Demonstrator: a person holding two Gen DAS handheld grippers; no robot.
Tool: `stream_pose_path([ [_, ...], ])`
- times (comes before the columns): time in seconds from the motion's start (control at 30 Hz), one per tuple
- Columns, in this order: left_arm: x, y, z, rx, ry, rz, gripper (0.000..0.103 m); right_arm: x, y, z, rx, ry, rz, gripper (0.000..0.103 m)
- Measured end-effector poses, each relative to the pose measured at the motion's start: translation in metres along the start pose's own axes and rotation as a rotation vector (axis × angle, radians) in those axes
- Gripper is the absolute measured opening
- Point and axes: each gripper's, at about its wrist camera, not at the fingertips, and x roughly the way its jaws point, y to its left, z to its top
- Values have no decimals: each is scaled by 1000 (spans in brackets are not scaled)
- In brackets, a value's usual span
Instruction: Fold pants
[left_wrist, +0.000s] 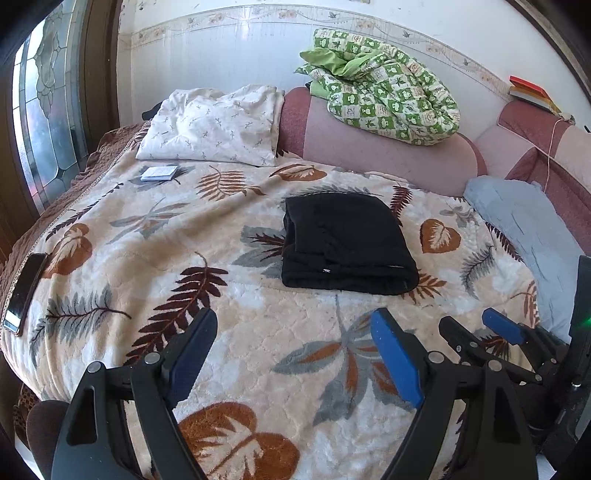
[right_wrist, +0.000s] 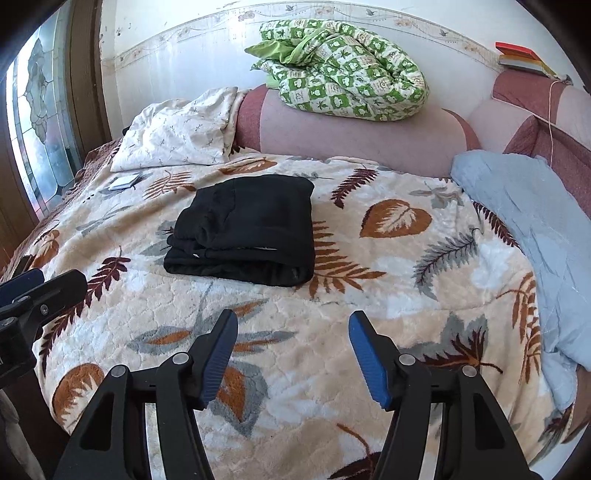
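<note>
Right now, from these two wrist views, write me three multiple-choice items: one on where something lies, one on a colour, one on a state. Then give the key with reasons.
1. Where do the pants lie?
A. on the leaf-print blanket
B. on the green checked quilt
C. on the blue pillow

2. What colour are the pants?
A. grey
B. black
C. brown

3. How does the left gripper stand?
A. shut on the pants
B. shut on the blanket
C. open, holding nothing

Key:
1 A, the folded bundle sits in the middle of the blanket, apart from quilt and pillow.
2 B, the fabric is black in both views.
3 C, its fingers are spread over bare blanket; the right gripper is open likewise.
</note>
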Motion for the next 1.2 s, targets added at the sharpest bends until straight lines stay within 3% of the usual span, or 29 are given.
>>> stream_pose_path([
  [1.2, 29, -2, -12, 40, 74, 36, 85, 28, -2, -9, 32, 78, 9, 70],
])
